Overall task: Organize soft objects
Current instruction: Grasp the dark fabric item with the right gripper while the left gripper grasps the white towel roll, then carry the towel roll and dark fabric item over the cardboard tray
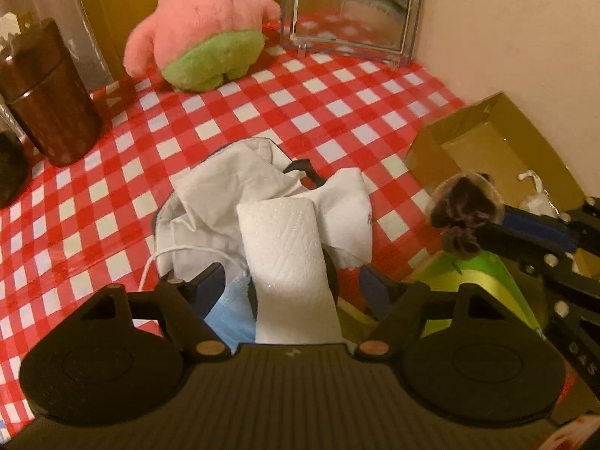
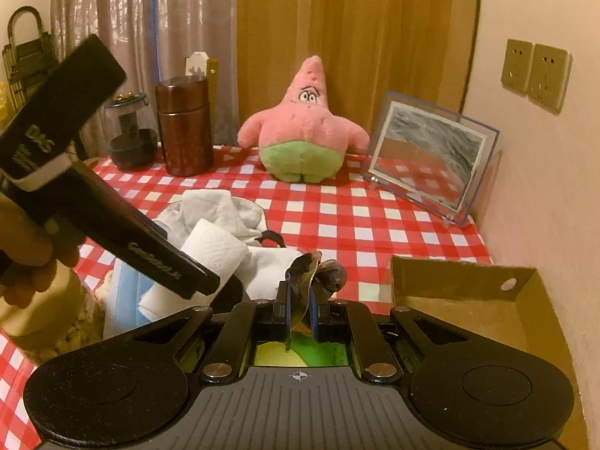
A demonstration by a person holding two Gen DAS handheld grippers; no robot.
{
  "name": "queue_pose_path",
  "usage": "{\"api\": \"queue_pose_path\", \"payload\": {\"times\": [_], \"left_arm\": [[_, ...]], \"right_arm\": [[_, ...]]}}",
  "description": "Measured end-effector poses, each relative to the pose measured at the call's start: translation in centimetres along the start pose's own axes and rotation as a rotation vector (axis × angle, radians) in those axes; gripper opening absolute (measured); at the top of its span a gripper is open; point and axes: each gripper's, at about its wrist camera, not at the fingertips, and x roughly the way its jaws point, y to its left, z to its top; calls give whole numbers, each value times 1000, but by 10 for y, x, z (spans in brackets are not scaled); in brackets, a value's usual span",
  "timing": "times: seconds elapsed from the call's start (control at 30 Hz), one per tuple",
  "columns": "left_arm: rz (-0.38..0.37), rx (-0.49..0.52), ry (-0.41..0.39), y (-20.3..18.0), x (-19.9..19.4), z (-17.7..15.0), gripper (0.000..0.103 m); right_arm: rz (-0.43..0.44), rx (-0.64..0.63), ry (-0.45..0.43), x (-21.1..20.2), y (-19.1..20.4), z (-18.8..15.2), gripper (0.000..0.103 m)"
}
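1. The left gripper (image 1: 290, 281) points steeply down over a pile of soft things on the red-and-white checked tablecloth (image 1: 326, 112). Its jaws stand wide apart, one on each side of a folded paper towel (image 1: 287, 255); the pads do not press on it.
2. The paper towel lies on top of crumpled white cloths (image 1: 221, 187). A blue face mask (image 1: 232, 318) shows under it at about 7 o'clock in the left wrist view, and a white cord (image 1: 180, 253) loops out of the pile toward 9 o'clock.
3. The right gripper (image 2: 300, 309) is clenched on a small dark, crinkly soft object (image 2: 318, 268) that sticks out past its fingertips. What the object is I cannot tell.
4. In the left wrist view the right gripper comes in from 3 o'clock, holding the dark object near the brown cardboard box (image 1: 498, 138).
5. The box stands open at 4 o'clock in the right wrist view, beside the wall. A yellow-green item (image 2: 300, 352) lies below the right gripper's fingers.
6. At the back of the table, at 12 o'clock, a pink starfish plush toy (image 2: 303, 127) sits upright. A clear picture frame (image 2: 431, 157) leans at 2 o'clock and a dark brown canister (image 2: 183, 127) stands at 10 o'clock.
7. A person's hand (image 2: 26, 247) grips the left gripper's handle at 9 o'clock in the right wrist view.
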Motion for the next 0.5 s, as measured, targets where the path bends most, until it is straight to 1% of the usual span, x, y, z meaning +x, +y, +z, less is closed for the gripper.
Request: {"api": "queue_pose_path", "payload": {"times": [0.2,0.27,0.3,0.37,0.43,0.5], "left_arm": [[-6,-36,59,-1,21,7,63],[-1,-31,73,-2,25,7,54],[-2,-32,79,-2,26,7,42],[-5,-35,88,-2,29,6,40],[-3,-46,89,-2,28,5,34],[-11,-50,84,-1,25,3,31]], "right_arm": [[-2,19,-1,0,-6,-2,10],[1,24,-1,0,-8,-2,10],[1,26,-1,0,-8,-2,10],[1,33,-1,-1,-9,-2,10],[1,39,-3,-3,-10,-2,10],[0,40,-5,-5,-10,-2,10]]}}
